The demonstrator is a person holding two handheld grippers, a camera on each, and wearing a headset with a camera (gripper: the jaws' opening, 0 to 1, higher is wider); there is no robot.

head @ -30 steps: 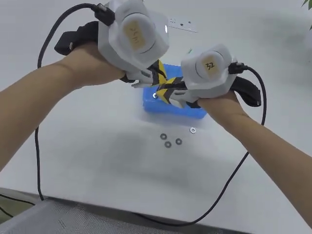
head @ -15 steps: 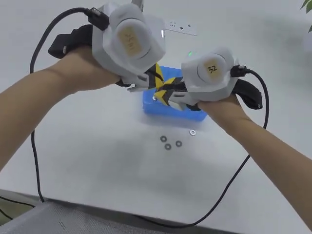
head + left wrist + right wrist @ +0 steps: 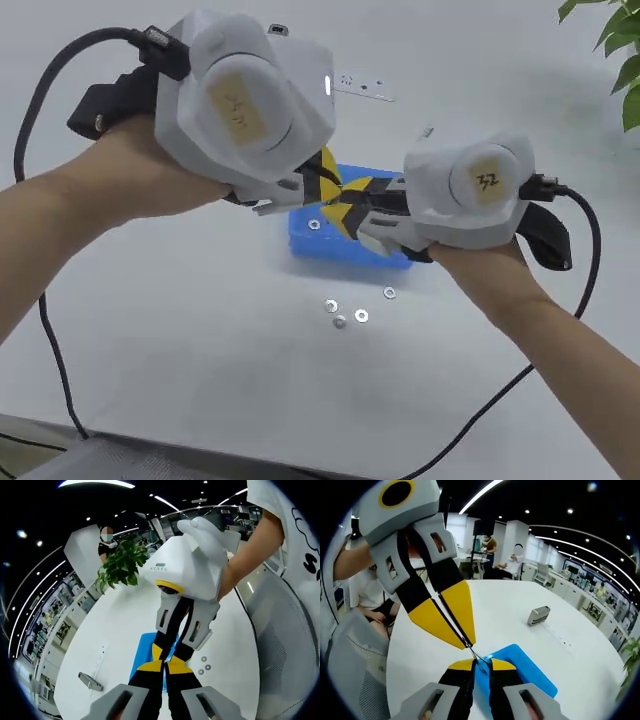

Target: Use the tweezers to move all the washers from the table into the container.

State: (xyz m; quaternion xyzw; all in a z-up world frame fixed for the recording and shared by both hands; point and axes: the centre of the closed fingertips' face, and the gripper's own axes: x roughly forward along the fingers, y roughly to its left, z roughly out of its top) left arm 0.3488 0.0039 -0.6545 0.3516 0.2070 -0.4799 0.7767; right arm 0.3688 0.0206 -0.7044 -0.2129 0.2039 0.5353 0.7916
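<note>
Both grippers meet tip to tip above the blue container. My left gripper is shut on thin metal tweezers, which run from its yellow jaws down between the jaws of my right gripper. The right gripper's jaws stand close together around the tweezers' tip. In the head view the right gripper comes in from the right. One washer lies inside the container. Several washers lie on the white table just in front of it, also seen as washers in the left gripper view.
A small grey block and a white strip lie on the table beyond the container. A green plant stands at the far right. Black cables trail from both grippers to the table's near edge. People sit in the background.
A washer that was at the jaw tips now lies on the container floor. The right gripper has drawn back a little to the right. The head camera has shifted.
</note>
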